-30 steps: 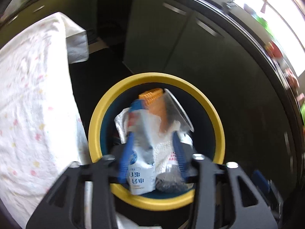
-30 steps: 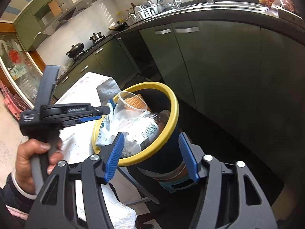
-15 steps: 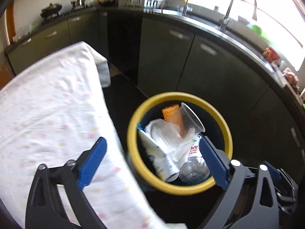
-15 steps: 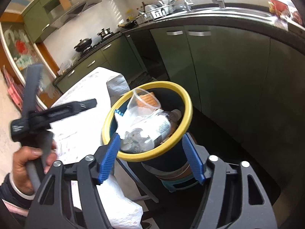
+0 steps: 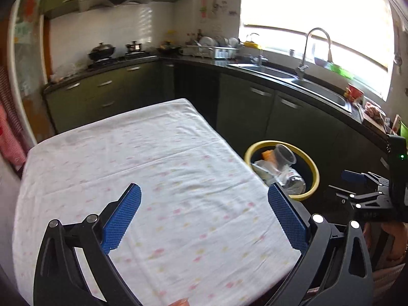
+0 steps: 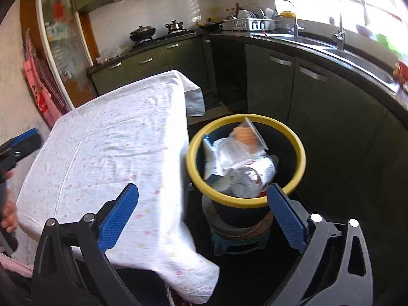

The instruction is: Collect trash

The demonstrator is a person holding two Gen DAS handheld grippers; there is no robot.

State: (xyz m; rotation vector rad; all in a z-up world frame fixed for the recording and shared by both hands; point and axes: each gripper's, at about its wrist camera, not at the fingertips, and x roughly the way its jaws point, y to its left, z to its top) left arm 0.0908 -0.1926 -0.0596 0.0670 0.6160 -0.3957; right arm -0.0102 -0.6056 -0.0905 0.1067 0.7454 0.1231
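Both tongs, left tongs (image 5: 204, 219) and right tongs (image 6: 202, 216), gape wide and hold nothing above the cloth-covered table (image 5: 142, 168). Trash (image 6: 237, 163) fills the yellow-rimmed bin (image 6: 301, 158) just beside the table.

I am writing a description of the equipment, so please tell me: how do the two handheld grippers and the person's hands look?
Both the left gripper and the right gripper have black frames with triangular cut-outs, silver round bolts, and flat blue fingers with a fine dotted texture. Seen from the left camera, the right gripper's body shows a small green light. The left hand is bare-skinned, with a pink cuff below.
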